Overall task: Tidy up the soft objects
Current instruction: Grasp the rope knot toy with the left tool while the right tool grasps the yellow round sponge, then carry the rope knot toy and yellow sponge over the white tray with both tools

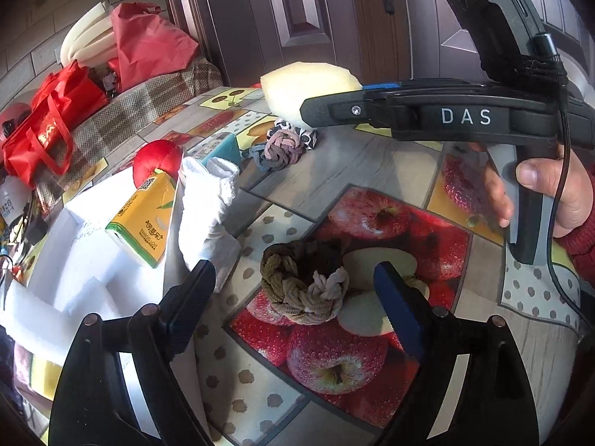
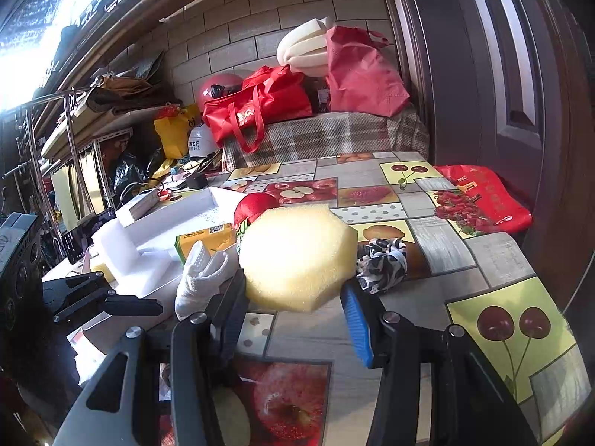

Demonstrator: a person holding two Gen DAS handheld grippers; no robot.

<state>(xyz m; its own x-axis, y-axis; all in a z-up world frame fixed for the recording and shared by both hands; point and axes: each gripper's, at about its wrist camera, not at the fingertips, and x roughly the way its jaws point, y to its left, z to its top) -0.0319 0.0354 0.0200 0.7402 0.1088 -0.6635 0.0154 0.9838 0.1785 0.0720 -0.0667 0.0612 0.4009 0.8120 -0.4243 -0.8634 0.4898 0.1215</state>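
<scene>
The right gripper (image 2: 295, 319) is clamping a pale yellow foam sponge (image 2: 295, 256) above the fruit-print tablecloth (image 2: 438, 241). The left gripper (image 1: 293, 286) is gaping, empty, around a braided rope ring (image 1: 301, 286) lying between its fingertips. The sponge's rear edge seems barely pinched; compressing foam may be slipping free.

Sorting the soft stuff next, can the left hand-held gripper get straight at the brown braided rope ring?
Probably yes: the left hand-held gripper is open, and the rope ring lies uncovered right between its fingertips.
</scene>
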